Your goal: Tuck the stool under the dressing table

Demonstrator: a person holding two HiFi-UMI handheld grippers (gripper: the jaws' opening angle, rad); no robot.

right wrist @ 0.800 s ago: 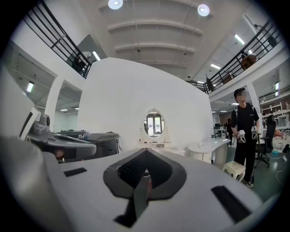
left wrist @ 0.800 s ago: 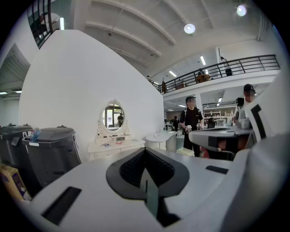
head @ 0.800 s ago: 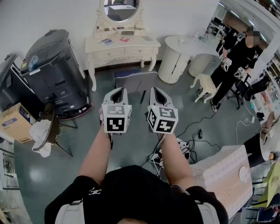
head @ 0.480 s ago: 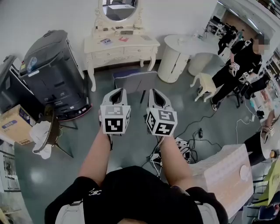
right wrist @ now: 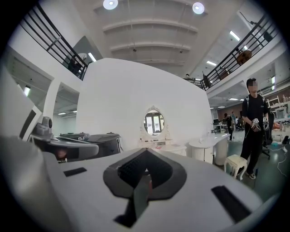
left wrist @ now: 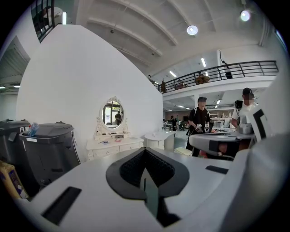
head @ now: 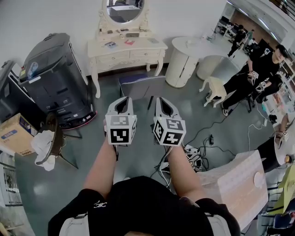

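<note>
Plainly, you had not yet reached the stool. Your left gripper (head: pixel 123 100) and right gripper (head: pixel 162 100) were both pressed together with nothing between the jaws, held side by side in front of you. The grey-topped stool (head: pixel 140 85) stood on the floor just in front of the dressing table (head: pixel 126 50), not under it and well apart from both grippers.

Several things could have gone wrong from there. A cream stool (head: pixel 214 88) stood off to the right, near the round white table (head: pixel 189 50). I judged the grey one to be yours because it sat before the kneehole, but you could have gone for the wrong seat. The grey stool seemed to sit toward the table's right front leg, so a straight push could have jammed it there. With the jaws closed you could only shove, and a shove high on the seat might have tipped it. Cables (head: pixel 196 154) lay on the floor close by your right side and could have caught a foot.

By count you had:
- two grippers
- one dressing table with one oval mirror (head: pixel 122 8)
- two stools
- one round table
- at least one person (head: pixel 258 73) standing at the right
</note>
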